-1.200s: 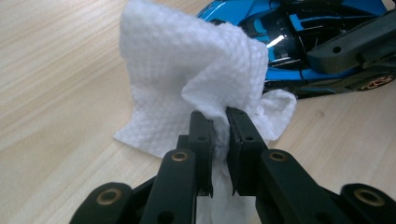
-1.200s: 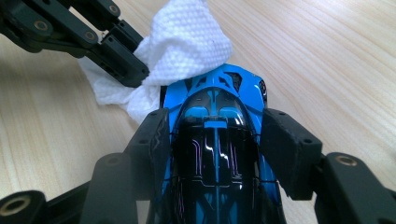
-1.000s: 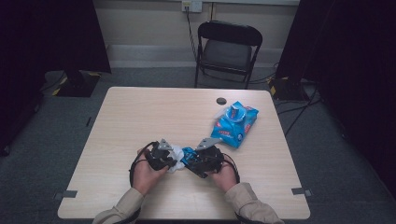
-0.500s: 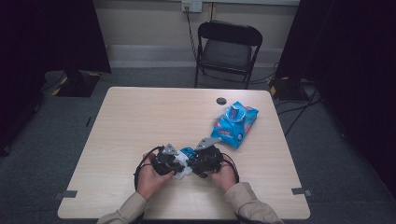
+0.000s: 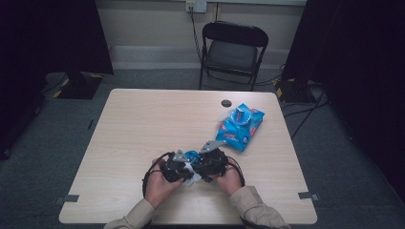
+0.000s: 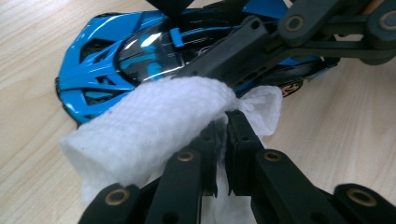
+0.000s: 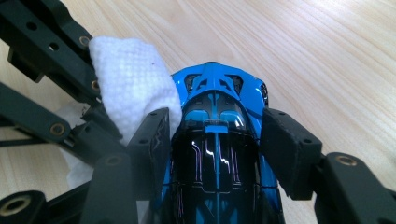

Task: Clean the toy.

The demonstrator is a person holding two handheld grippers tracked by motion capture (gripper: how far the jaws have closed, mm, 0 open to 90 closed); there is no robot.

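Left gripper (image 6: 223, 140) is clamped tight on a folded white wipe (image 6: 154, 121), jaws pinched together with the tissue bunched between them, and the pad of the wipe sits against the side of the blue toy car (image 6: 135, 56) near its windscreen. Right gripper (image 7: 212, 135) has its jaws closed on the car's flanks, one pad on each side of the dark rear deck, so it's basically acting as a vise while the other hand does the cleaning.

From the high view the whole thing sits near the person's edge of the table (image 5: 143, 124), both hands close together, with the blue wipes pack (image 5: 239, 128) lying well apart toward the far right (and a small dark round thing (image 5: 226, 103) beyond it, can't tell what that is).

Looks to me like we're mid-wipe: car pinned, cloth on the bodywork, the nose not yet covered by the wipe. Next move probably calls for dragging the wipe along the body toward the nose or up over the roof, keeping light pressure so the tissue doesn't slip out, while the holding grip stays firm so the car doesn't roll or twist.
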